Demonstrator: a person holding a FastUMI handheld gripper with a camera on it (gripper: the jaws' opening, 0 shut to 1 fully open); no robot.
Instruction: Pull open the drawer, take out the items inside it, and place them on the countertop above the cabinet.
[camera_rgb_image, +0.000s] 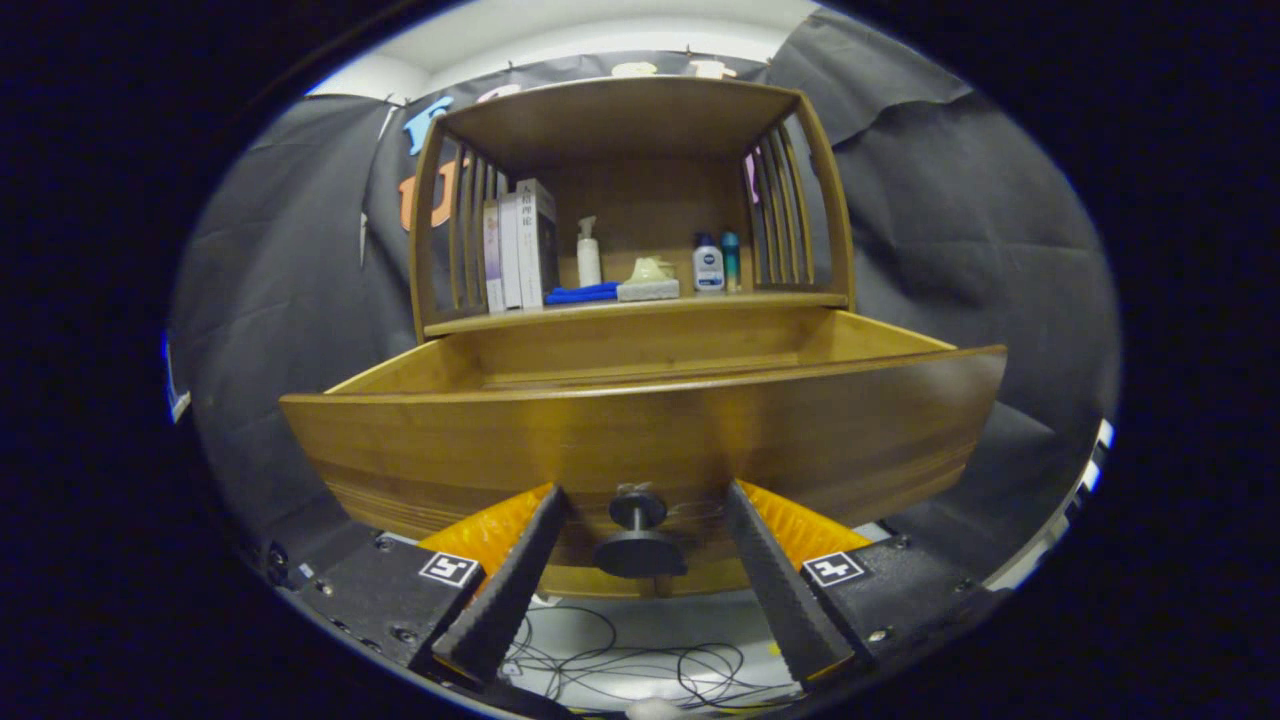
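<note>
The wooden drawer (640, 440) stands pulled well out of the cabinet, its curved front panel just ahead of my fingers. A dark round knob (638, 530) juts from the lower middle of that panel. My gripper (645, 495) is open, with the knob in the gap between the two black ribbed fingers (520, 570) and clear of both. The drawer's inside is hidden behind its front panel from this low angle. Above the drawer runs the countertop (640, 308), under a wooden shelf hood.
On the countertop stand several books (520, 248), a white pump bottle (588, 255), a blue cloth (582, 294), a sponge-like block (648, 288) and two small bottles (716, 264). Slatted wooden sides flank the countertop. Cables (620, 665) lie on the floor below the drawer.
</note>
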